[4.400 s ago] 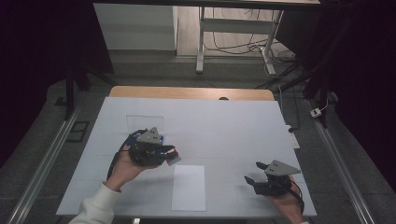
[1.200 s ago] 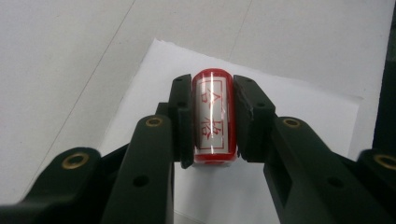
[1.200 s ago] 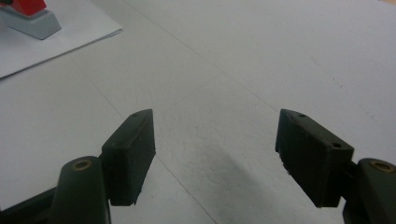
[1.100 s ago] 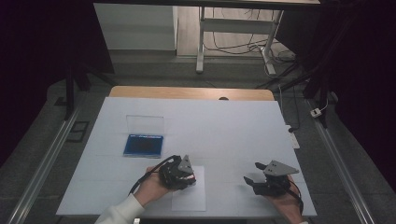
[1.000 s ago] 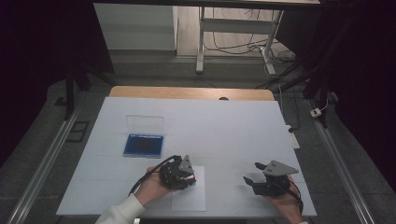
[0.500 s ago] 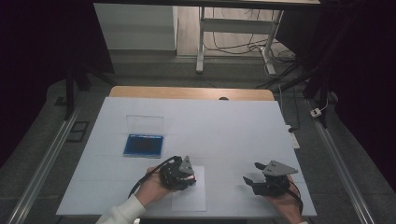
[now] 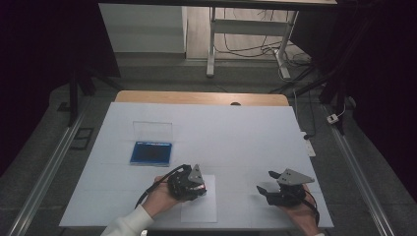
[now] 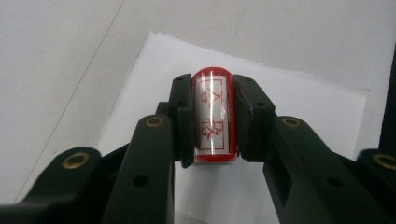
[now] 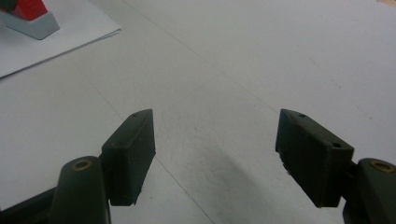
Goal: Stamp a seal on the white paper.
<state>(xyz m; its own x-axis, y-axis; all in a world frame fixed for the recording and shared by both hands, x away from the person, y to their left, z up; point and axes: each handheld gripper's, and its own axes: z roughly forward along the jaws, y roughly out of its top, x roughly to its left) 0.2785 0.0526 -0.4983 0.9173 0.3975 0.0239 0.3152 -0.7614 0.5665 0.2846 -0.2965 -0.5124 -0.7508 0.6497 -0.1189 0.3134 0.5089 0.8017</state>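
Over the paper sheet point(image 8: 299, 116), my left tongs point(image 8: 212, 126) clamp a red stamp point(image 8: 213, 116); my right tongs point(image 9: 215, 158) gape above the counter point(image 9: 261, 60).

Two grippers point(image 7: 196, 183) point(image 7: 265, 182), one red stamp point(image 8: 213, 115), one paper sheet point(image 7: 199, 209), one blue ink pad point(image 7: 151, 153), one clear lid point(image 7: 153, 131)

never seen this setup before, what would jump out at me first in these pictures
The red stamp with red characters on its label stands out most, clamped between the left gripper's jaws over the sheet of white paper at the table's near edge. Next, the blue ink pad by its clear lid, at the left. The right gripper is open above bare table.
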